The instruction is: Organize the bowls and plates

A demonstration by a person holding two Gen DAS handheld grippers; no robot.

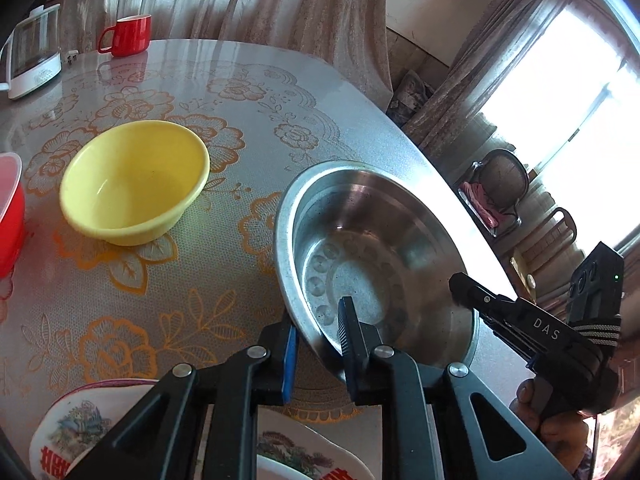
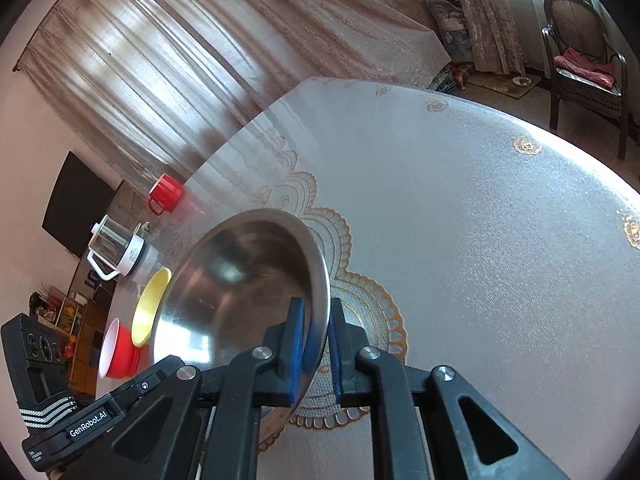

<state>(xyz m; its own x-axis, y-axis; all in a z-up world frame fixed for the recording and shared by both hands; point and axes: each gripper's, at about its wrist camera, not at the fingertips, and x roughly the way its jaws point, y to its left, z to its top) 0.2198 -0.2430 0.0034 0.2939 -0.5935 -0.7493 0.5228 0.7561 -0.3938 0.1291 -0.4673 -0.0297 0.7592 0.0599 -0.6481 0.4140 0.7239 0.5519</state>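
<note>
A steel bowl (image 1: 372, 240) sits near the table's right edge, and both grippers hold it. My left gripper (image 1: 318, 318) is shut on the bowl's near rim, one finger inside and one outside. My right gripper (image 1: 460, 286) comes in from the right and bites the opposite rim. In the right wrist view the steel bowl (image 2: 240, 288) looks tilted, with its rim clamped between the blue pads of my right gripper (image 2: 318, 308). A yellow bowl (image 1: 134, 182) stands empty to the left. Whether the steel bowl is off the table I cannot tell.
A red bowl with a clear lid (image 1: 10, 216) is at the far left. A red mug (image 1: 128, 35) and a glass kettle (image 1: 34, 56) stand at the back. Painted plates (image 1: 76, 420) lie under my left gripper. A chair (image 2: 580, 52) stands beyond the table (image 2: 500, 260).
</note>
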